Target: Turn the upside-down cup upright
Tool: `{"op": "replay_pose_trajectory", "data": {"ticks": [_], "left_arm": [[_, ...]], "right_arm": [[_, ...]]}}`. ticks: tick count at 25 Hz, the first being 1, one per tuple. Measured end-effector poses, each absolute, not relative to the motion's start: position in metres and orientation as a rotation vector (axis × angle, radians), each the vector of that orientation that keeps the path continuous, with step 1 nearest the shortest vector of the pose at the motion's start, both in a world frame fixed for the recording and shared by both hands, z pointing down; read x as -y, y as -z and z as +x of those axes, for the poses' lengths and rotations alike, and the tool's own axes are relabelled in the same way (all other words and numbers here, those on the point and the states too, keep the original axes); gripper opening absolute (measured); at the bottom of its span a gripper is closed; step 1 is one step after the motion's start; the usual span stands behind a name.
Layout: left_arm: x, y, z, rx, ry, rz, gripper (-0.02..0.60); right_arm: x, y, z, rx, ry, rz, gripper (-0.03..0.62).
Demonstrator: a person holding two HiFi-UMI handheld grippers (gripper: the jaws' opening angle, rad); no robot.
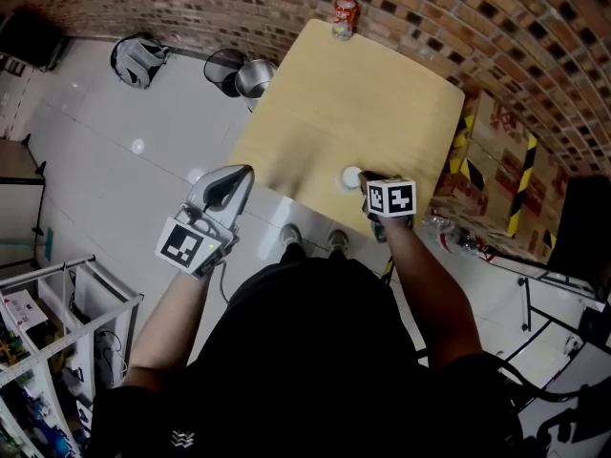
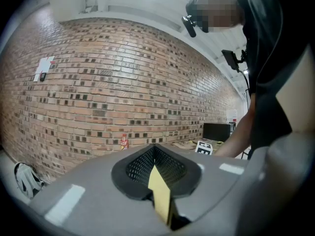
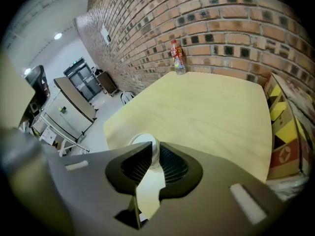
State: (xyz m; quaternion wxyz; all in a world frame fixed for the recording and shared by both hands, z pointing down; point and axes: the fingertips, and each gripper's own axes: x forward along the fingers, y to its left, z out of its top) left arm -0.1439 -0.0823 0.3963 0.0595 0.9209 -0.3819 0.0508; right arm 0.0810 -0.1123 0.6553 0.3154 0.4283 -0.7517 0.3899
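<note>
Judging the white cup (image 1: pixel 351 176) light, thin-walled and easily crushed, I want a gentle pinch. My right gripper (image 3: pixel 155 149) clamps its side wall by the table's (image 1: pixel 382 93) near edge. My left gripper (image 2: pixel 153 154) hangs clenched, empty.

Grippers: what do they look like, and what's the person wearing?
Left gripper and right gripper: grey shells, black mesh pads, each with a white cube bearing black square markers. The person wears a black short-sleeved top.
</note>
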Motion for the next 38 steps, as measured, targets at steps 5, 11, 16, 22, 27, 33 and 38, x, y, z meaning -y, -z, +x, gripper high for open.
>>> {"op": "replay_pose_trajectory", "data": {"ticks": [5,11,16,22,27,33,38], "left_arm": [[0.084,-0.394,-0.143,1.161,-0.161,2.790,0.000],[0.085,-0.391,-0.137,1.149,-0.150,2.803,0.000],[0.087,-0.393,-0.134,1.146,-0.138,2.800,0.000],[0.091,-0.393,-0.121,1.114,-0.099,2.819,0.000],[0.094,-0.393,-0.111,1.085,-0.074,2.824,0.000],[0.093,-0.396,-0.115,1.088,-0.083,2.817,0.000],[0.091,-0.395,-0.128,1.121,-0.104,2.809,0.000]], "right_arm": [[0.118,-0.654,0.080,2.002,-1.042,1.154,0.027],[0.119,-0.650,0.087,1.997,-0.963,1.187,0.012],[0.125,-0.638,0.110,1.966,-0.826,1.265,0.012],[0.130,-0.628,0.150,1.871,-0.617,1.349,0.012],[0.123,-0.624,0.181,1.730,-0.474,1.348,0.012],[0.116,-0.632,0.165,1.726,-0.422,1.275,0.012],[0.109,-0.642,0.128,1.763,-0.397,1.188,0.011]]}}
